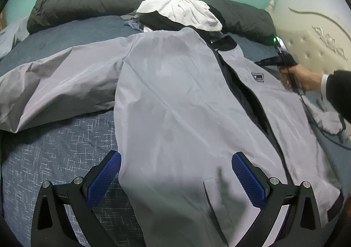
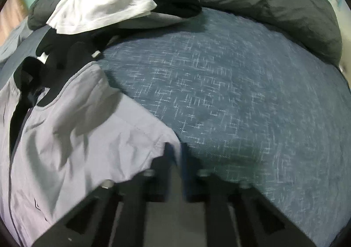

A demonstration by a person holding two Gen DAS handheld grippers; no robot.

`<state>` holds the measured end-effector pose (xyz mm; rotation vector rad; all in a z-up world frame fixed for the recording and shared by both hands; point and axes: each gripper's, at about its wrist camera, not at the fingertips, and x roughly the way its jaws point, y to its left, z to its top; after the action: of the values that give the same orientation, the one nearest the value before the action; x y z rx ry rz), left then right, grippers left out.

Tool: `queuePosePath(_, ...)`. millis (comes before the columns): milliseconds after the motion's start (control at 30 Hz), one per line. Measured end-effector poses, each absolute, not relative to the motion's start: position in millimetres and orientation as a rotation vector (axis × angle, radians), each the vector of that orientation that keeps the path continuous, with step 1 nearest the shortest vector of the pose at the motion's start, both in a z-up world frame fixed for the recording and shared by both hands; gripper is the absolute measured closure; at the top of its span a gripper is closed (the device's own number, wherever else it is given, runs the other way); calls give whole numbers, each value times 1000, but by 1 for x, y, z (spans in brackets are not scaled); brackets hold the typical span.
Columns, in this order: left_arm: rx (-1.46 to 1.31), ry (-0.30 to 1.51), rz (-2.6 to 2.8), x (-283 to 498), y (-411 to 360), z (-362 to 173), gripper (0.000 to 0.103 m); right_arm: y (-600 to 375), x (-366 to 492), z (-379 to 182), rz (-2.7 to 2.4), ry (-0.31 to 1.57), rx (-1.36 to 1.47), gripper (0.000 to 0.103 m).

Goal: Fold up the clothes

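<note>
A light grey zip jacket (image 1: 175, 98) with a dark lining lies spread front-up on the blue bed. Its left sleeve (image 1: 54, 89) stretches out to the left. My left gripper (image 1: 176, 172) is open just above the jacket's lower front, one blue pad (image 1: 105, 179) off the fabric's left edge and the other over it. My right gripper (image 2: 178, 155) is shut on an edge of the jacket (image 2: 76, 133) at its right side. The right gripper also shows in the left wrist view (image 1: 283, 58), held by a hand near the jacket's chest logo.
A pile of clothes, white (image 1: 184, 12) over black, lies behind the jacket's collar. A dark grey duvet (image 1: 92, 1) runs along the far edge by the teal wall. A cream padded headboard (image 1: 318, 34) stands at right. The blue patterned bedspread (image 2: 230, 98) extends to the right.
</note>
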<state>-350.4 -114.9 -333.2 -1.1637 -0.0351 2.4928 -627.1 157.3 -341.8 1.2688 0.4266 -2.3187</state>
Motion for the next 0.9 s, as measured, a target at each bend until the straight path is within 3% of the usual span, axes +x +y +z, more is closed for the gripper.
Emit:
queuePosePath(133,-1164,-50,2495,-351,-117,-333,0,182,-627,-320,-2444,311,1187,102)
queuePosePath(467,-1171,-45,2496,-351,-116,-335,0,201,-642,-331,-2531,213,1398,101)
queuePosePath(533,-1170,-49,2495,-351,-117,-335,0,199,-635,-317,-2592,212,1308,99)
queuePosePath(600,-1166,-55,2495,-350,-118,-334,0,195,-632,-304,-2548,96,1235,97)
queuePosePath(667,-1164,-56,2493,-350,-117,-334,0,189,-629,-294,-2492,12,1182,89)
queuePosePath(700,-1163,-52,2494,-349,-117,-333,0,178,-629,-294,-2448,46,1202,85)
queuePosePath(900,-1153,-50,2489,-347,-114,-330,0,133,-622,-319,-2315,244,1308,85)
